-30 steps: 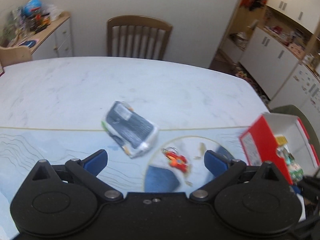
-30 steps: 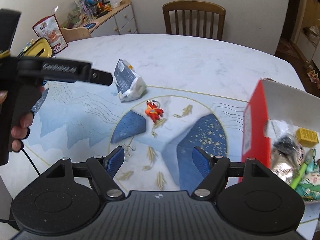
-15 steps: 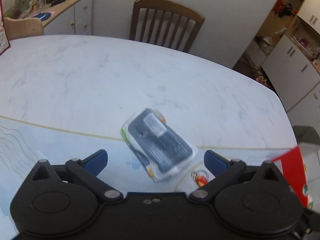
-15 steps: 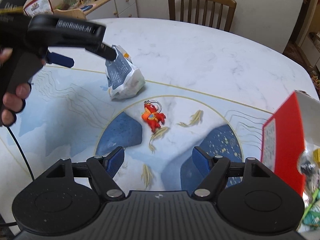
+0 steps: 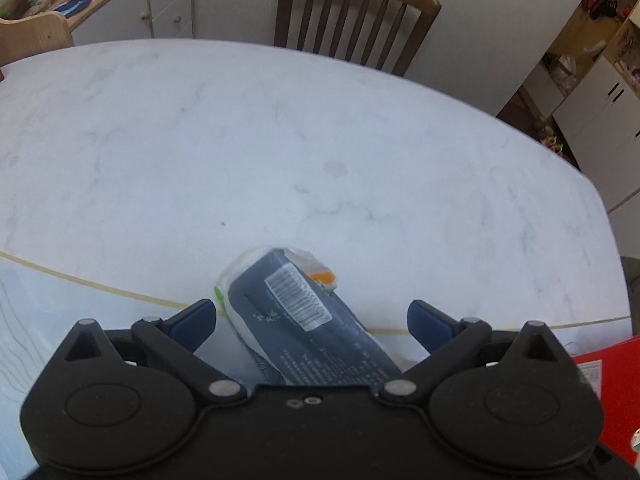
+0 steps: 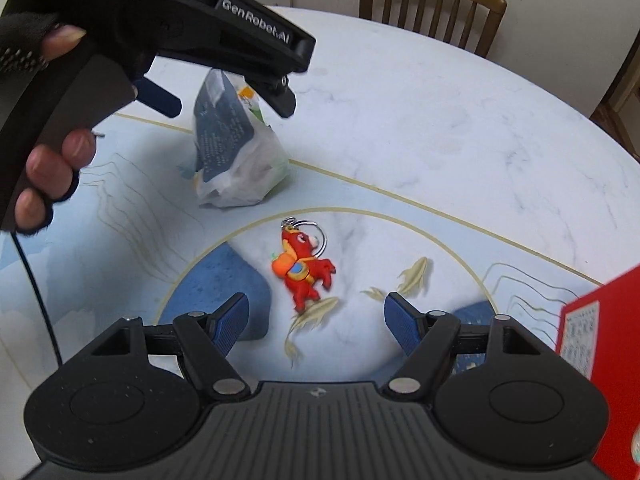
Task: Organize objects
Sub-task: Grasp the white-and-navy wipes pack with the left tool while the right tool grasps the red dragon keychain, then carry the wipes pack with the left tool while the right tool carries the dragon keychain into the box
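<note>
1. Your left gripper (image 5: 312,316) hangs over the pouch (image 5: 304,320), jaws spread wide and empty, one finger on each side of it. From the right wrist view the left gripper (image 6: 224,92) sits above the pouch's far, upper end, not touching as far as I can tell.
2. The pouch (image 6: 236,148) lies on the bench (image 5: 280,152), across the gold line where the white marble meets the printed mat, left of and beyond the keyring (image 6: 302,270).
3. Judge the pouch as light and soft: a dark label over a thin, clear, crinkly film that looks partly slack. It probably gives under pressure and may slip.
4. Take it across the fuller middle, over the label, not by the loose film at the ends, which would likely stretch or slide out.
5. Your right gripper (image 6: 316,320) hovers low over the keyring, jaws spread and holding nothing.
6. The keyring looks like a small, rubbery red figure on a thin metal ring: light, tough, lying flat. Pinch the thick body, not the ring.
7. The red box (image 6: 600,364) stands at the near right, the likely place for both.
</note>
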Motion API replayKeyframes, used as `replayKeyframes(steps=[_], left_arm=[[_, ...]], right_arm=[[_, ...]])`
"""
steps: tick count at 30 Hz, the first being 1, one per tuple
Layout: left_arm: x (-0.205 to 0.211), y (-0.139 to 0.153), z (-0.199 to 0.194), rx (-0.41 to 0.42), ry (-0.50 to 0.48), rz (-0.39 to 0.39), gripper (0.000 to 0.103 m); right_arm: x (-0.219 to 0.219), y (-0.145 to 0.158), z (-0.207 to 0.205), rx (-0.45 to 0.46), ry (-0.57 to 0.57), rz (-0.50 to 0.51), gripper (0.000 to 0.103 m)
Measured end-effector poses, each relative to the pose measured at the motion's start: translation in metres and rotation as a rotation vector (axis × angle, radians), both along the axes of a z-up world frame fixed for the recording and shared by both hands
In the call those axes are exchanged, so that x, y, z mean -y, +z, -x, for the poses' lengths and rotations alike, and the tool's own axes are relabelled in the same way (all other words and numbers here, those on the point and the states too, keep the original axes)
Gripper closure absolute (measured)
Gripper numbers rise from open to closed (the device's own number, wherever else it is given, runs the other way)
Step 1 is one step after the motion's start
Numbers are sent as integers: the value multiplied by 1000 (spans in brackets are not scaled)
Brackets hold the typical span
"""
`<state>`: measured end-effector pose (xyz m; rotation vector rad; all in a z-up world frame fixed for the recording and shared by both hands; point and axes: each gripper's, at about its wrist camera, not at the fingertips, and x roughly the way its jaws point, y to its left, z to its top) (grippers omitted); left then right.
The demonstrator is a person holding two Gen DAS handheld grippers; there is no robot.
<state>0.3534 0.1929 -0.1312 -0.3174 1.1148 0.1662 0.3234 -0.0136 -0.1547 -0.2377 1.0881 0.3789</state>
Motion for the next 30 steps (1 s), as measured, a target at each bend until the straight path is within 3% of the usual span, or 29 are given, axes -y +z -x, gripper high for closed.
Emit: replayKeyframes(steps=[9, 14, 21, 26, 30], left_arm=[[8, -24, 7, -32, -49, -51, 7], [8, -25, 13, -26, -55, -95, 18], [12, -26, 25, 0, -81, -135, 31], [10, -25, 26, 16, -97, -128, 47], [7, -24, 35, 30, -110, -86, 53]], right_arm=[[-7, -13, -16, -15, -7, -18, 32], [-12, -15, -15, 2, 12, -4, 41], [-8, -13, -13, 21, -27, -8, 64], [-13, -14, -8, 35, -42, 2, 67], [-11, -12, -3, 28, -57, -3, 68]])
